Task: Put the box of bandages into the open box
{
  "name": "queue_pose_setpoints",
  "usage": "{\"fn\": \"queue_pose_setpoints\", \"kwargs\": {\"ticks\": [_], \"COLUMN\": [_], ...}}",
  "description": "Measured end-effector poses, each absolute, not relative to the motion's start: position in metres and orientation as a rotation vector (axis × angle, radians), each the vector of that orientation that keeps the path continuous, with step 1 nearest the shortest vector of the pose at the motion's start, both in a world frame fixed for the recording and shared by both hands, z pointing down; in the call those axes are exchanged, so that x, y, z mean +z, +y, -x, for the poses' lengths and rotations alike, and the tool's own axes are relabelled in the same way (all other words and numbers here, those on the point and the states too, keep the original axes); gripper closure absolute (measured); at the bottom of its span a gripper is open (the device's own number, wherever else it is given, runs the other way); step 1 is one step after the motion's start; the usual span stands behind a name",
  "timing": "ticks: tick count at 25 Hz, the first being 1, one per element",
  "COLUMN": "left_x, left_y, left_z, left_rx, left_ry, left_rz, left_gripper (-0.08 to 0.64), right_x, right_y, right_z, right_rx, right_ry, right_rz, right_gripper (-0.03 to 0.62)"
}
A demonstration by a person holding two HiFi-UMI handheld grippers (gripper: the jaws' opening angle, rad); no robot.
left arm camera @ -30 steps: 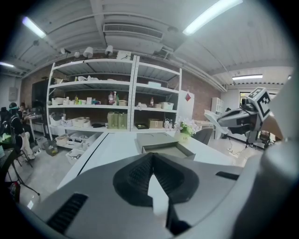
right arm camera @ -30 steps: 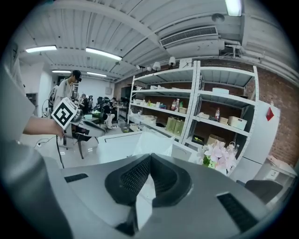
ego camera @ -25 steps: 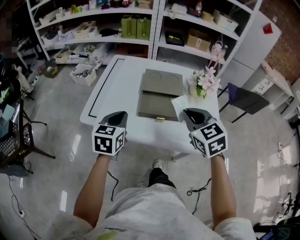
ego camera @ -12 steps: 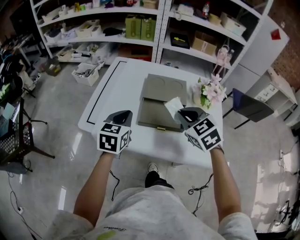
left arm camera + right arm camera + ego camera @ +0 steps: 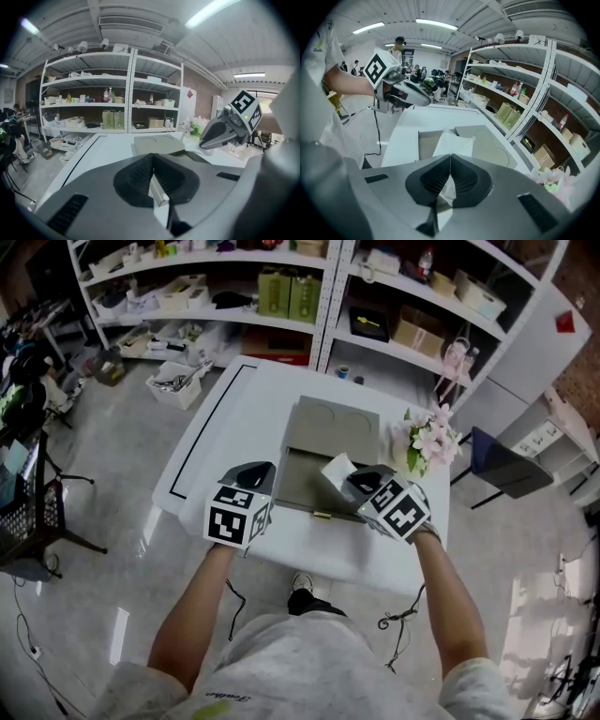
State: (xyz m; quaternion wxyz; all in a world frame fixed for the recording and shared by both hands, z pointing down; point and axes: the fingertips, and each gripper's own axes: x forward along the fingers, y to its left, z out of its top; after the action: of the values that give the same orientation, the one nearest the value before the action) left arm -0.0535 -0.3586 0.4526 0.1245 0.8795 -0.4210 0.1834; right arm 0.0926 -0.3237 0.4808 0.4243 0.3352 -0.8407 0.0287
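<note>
The white box of bandages (image 5: pixel 335 470) hangs tilted over the right part of the open grey box (image 5: pixel 298 480), and my right gripper (image 5: pixel 352 481) is shut on it. In the right gripper view the bandage box (image 5: pixel 453 144) sticks out past the jaws of the right gripper (image 5: pixel 450 158), above the open box (image 5: pixel 425 141) and beside its flat lid (image 5: pixel 488 146). My left gripper (image 5: pixel 256 469) is shut and holds nothing, at the open box's near left corner. The left gripper view shows the left gripper (image 5: pixel 151 158) with its jaws pressed together.
The open box lies on a white table (image 5: pixel 234 404) with a black line round its edge. A pot of pink flowers (image 5: pixel 428 439) stands at the table's right side. A chair (image 5: pixel 506 468) is to the right, and shelves (image 5: pixel 281 292) full of goods stand behind.
My right gripper carried the bandage box leftward from the table's right side to above the open box. The left gripper crept forward a little.
</note>
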Motion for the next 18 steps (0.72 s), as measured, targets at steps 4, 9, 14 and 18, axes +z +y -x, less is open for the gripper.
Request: {"fn": "queue_pose_setpoints", "kwargs": {"ticks": [4,9,14,18], "left_x": [0.456,0.461,0.465,0.468], "left_y": [-0.368,-0.379,-0.389,-0.395], "left_z": [0.044,0.036,0.030,0.031], "left_rx": [0.547,0.558,0.571,0.576], "left_ry": [-1.214,-1.204,-1.205,-1.214], "left_rz": [-2.564,-2.558,-2.547,-2.531], "left_gripper": [0.555,0.555,0.555,0.555], "right_x": [0.498,0.516,0.538,0.553], "right_y": [-0.336,-0.347,-0.351,-0.351], "right_z": [-0.091,-0.087,-0.087,-0.088], "right_rx": [0.108,0.145,0.173,0.199], "right_ry": [-2.103,-2.102,-2.084,-2.070], "right_rz": [-0.780,-0.713,-0.649,-0.613], "right_gripper": [0.586,0.586,0.586,0.586]}}
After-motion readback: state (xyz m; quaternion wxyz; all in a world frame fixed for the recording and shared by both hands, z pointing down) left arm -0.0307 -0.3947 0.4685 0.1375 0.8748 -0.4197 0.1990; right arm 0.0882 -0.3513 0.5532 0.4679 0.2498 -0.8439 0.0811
